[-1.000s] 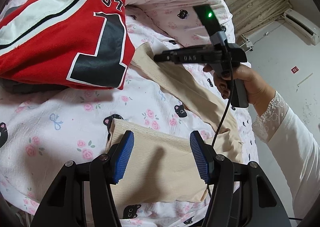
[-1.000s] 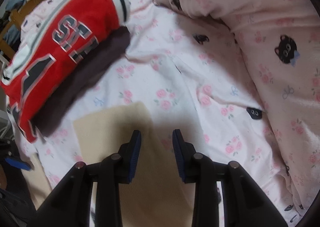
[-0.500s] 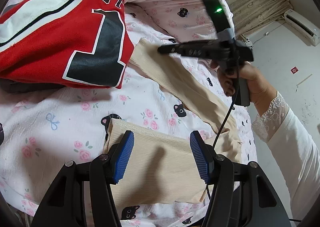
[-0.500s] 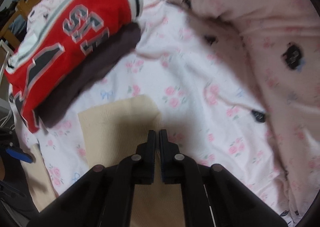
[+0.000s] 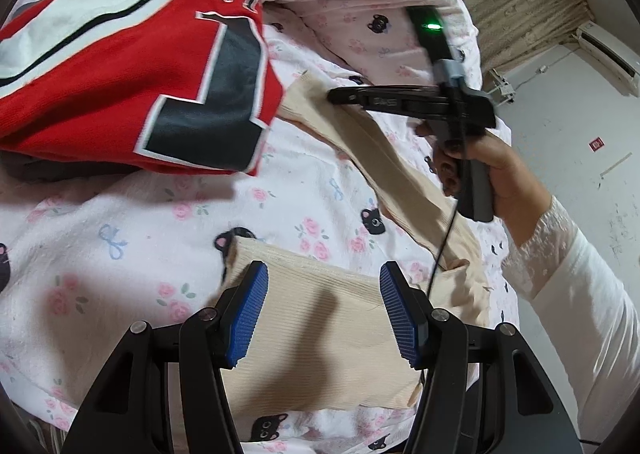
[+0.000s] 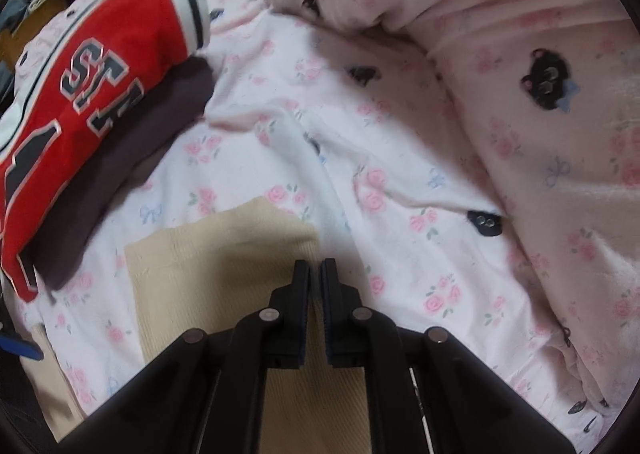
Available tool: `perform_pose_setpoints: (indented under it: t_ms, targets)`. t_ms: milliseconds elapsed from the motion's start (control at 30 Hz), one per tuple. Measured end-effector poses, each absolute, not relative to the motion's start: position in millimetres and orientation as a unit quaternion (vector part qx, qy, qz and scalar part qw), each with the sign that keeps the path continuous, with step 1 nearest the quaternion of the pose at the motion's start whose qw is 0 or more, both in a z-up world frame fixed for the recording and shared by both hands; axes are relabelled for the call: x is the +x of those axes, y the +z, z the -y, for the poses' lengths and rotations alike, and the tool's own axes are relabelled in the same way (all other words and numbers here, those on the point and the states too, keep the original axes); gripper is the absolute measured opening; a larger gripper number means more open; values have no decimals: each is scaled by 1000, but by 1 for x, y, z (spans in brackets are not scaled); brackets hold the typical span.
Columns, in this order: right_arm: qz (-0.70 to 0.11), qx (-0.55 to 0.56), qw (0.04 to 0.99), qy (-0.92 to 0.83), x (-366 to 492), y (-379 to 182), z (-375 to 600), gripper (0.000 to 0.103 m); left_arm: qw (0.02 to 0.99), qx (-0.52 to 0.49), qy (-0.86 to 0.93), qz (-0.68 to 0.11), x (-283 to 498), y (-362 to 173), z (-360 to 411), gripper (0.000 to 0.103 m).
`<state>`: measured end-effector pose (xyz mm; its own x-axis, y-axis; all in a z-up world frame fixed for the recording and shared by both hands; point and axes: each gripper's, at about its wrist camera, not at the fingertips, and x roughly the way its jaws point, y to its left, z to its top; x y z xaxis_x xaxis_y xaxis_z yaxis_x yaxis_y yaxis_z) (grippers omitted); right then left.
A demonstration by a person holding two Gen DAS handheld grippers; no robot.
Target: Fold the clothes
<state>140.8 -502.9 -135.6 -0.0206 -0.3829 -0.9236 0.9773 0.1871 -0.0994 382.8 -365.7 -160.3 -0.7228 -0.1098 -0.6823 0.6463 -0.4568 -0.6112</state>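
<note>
Left hand-held gripper hangs wide open over the beige garment on the bed. Only this view shows the right hand-held gripper, fingers closed at its sleeve, beside the red jersey.

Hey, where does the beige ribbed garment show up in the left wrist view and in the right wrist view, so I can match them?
Left wrist: beige ribbed garment lies bottom centre, one long part running up right under the right gripper.
Right wrist: beige ribbed garment sits lower centre-left, under the near-closed fingers.
Shared landmark: red jersey, upper left in both.
</note>
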Motion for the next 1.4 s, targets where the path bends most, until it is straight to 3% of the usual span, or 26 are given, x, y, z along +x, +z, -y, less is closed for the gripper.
perform_pose_setpoints:
  t_ms: [33, 133, 167, 367, 667, 1400]
  targets:
    - [-451, 317, 623, -555, 139, -127, 496, 14, 238, 289, -803, -464, 384, -160, 366, 53]
    - [-431, 293, 632, -574, 133, -99, 473, 50, 247, 289, -801, -463, 389, -161, 368, 53]
    - [-424, 285, 634, -580, 131, -90, 466, 52, 250, 290, -800, -462, 391, -161, 368, 53]
    - [-382, 262, 641, -612, 113, -49, 392, 52, 264, 309, -802, -438, 403, -158, 363, 53]
    - [-339, 291, 610, -654, 78, -34, 234, 52, 246, 368, -832, -334, 412, -151, 320, 53]
    - [-224, 341, 601, -687, 83, -65, 85, 52, 249, 389, -809, -363, 415, -182, 306, 53]
